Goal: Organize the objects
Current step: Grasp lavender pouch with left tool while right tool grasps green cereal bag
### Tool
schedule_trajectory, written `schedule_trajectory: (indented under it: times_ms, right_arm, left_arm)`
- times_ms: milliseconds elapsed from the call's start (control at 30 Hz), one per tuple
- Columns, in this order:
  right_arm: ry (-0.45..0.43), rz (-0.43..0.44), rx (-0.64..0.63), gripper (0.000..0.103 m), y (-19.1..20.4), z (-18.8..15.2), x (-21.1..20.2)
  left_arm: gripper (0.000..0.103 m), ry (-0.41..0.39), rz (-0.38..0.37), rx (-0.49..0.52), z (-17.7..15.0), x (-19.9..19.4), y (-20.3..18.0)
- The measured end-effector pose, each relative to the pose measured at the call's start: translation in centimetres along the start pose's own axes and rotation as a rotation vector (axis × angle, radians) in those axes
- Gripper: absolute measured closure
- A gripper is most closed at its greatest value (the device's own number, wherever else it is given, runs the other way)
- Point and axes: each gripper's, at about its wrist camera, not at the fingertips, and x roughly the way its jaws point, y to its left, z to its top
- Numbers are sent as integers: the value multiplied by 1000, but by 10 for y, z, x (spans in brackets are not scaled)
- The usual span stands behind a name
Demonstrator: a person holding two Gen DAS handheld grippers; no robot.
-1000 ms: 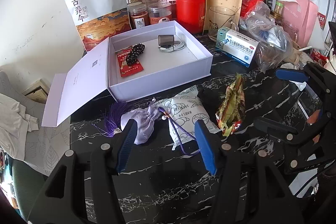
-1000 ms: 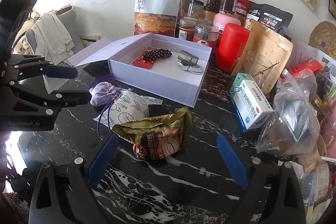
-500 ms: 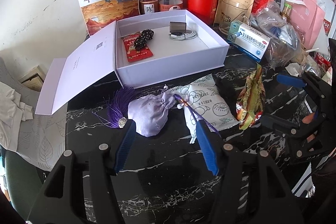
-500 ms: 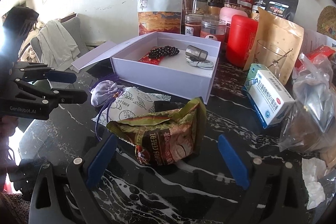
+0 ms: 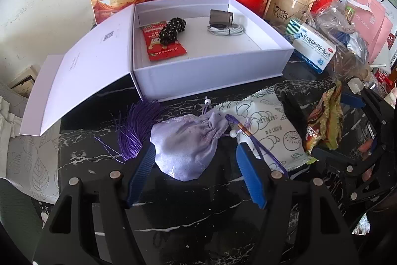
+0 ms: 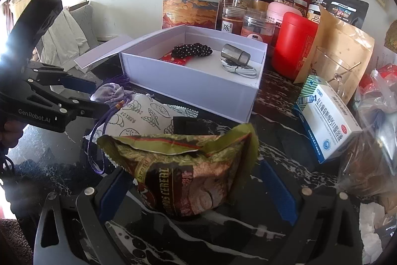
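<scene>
I see the left gripper with its jaws apart and just been opening wider; the lilac drawstring pouch lies between the blue pads, near end inside the gap, and I cannot tell whether either pad touches the fabric. The pouch rests on the black marble table, purple tassel fanned out to its left, cord trailing right over the white snack packet. The right gripper also stands wide, pads on either side of the crumpled cereal bag; the bag sits in the gap with room showing on the right side, and the left pad is too hidden behind it for me to judge contact. Beyond both, the open white box lies with its lid flap folded out to the left; inside are a beaded bracelet on a red packet and a charger with cable. Free table is mostly the near strip under the grippers. To the right, a medicine carton and plastic bags crowd in; jars and pouches line the far wall.
</scene>
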Motion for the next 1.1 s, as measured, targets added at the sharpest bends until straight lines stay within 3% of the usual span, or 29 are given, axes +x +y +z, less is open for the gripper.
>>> schedule_trajectory:
  times_ms: [233, 333, 367, 433, 533, 767, 1100]
  right_arm:
    - [-5, 4, 29, 4, -4, -2, -1]
    - [2, 22, 41, 17, -4, -3, -1]
    - [7, 29, 46, 23, -4, -3, -1]
    - [5, 36, 50, 28, -4, -4, -2]
    - [3, 36, 57, 30, -3, -5, -5]
    - [-6, 43, 76, 35, 2, -14, -16]
    - [-20, 42, 64, 36, 14, -35, -35]
  left_arm:
    - [37, 7, 36, 52, 5, 19, -4]
    - [38, 1, 62, 101, 5, 21, -10]
    - [40, -3, 69, 114, 5, 23, -12]
    - [57, -10, 103, 131, 4, 24, -13]
    - [61, -21, 105, 135, 3, 23, -13]
    - [62, -4, 68, 87, -10, 11, -11]
    - [61, 21, 66, 100, -59, -22, -31]
